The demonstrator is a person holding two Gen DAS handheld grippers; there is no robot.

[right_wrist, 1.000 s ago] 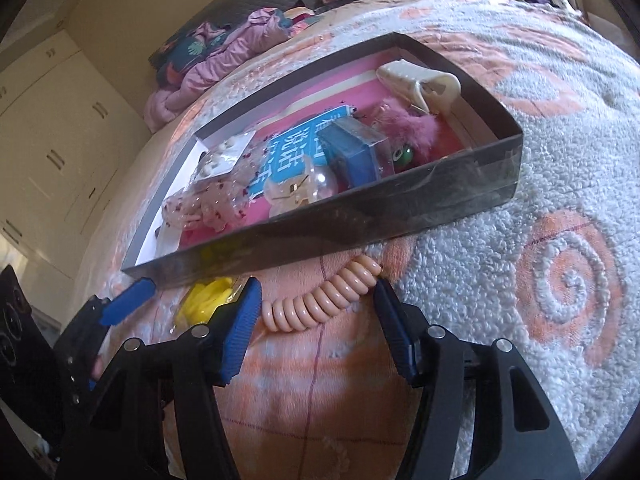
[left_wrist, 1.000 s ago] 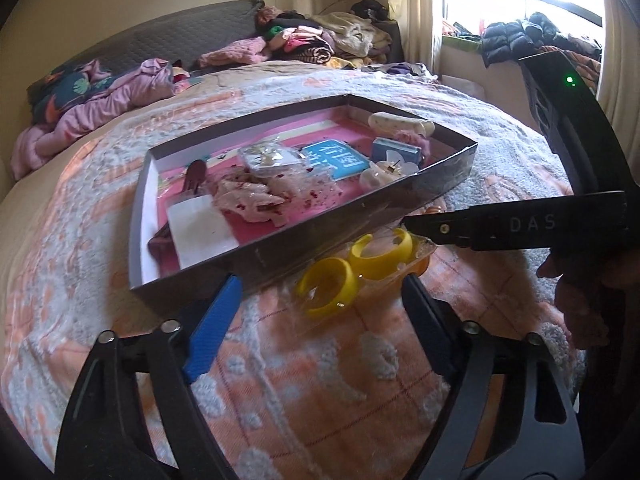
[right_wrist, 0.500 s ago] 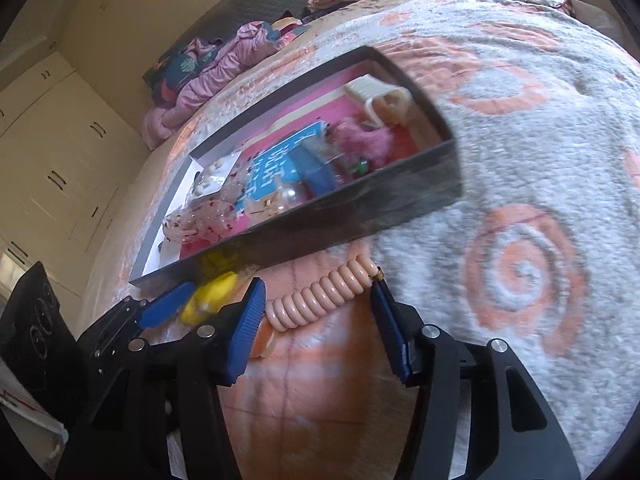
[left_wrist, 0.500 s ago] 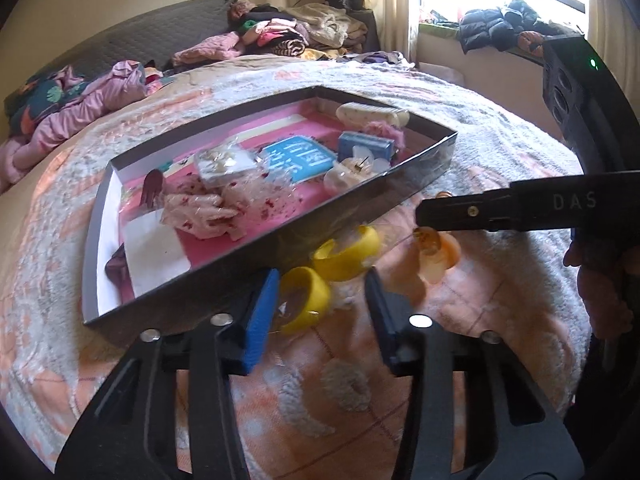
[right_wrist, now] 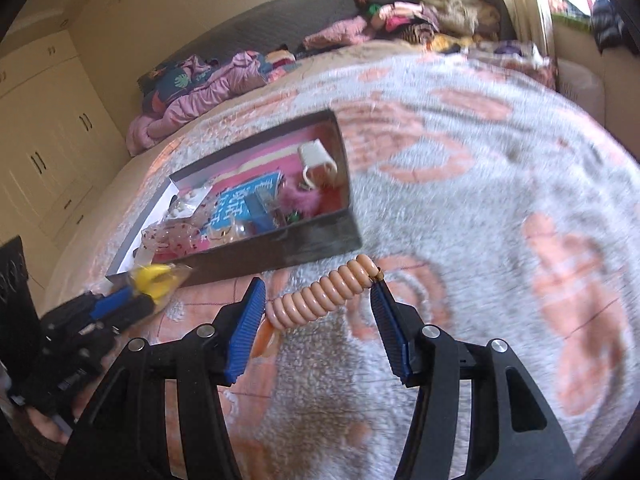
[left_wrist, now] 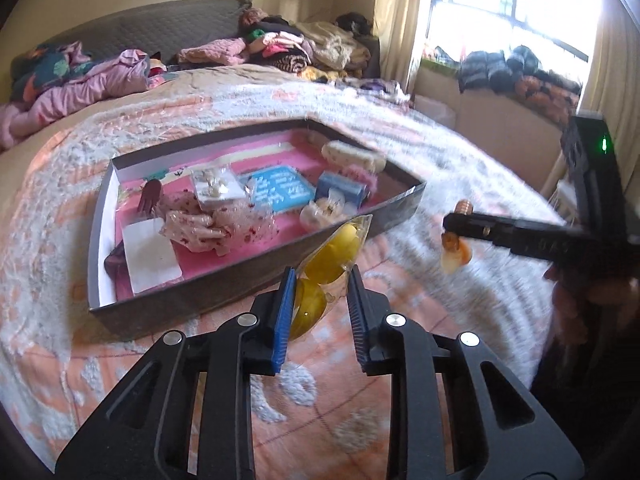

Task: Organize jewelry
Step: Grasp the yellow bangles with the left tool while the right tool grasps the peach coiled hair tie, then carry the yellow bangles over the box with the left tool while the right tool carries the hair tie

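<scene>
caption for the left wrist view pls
Left gripper fingers closing on a clear packet of yellow rings beside the jewelry tray.

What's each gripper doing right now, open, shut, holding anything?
Left gripper: jaws closing on the clear packet of yellow rings, lifted off the bedspread.
Right gripper: shut on the peach coil bracelet, held across its jaws.

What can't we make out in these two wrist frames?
- Yellow bangles, left wrist: count unclear, bag glare and pads cover them.
- Peach coil, right wrist: lower end hidden behind left pad.
- Tray contents, right wrist: motion-blurred, small items unreadable.
</scene>
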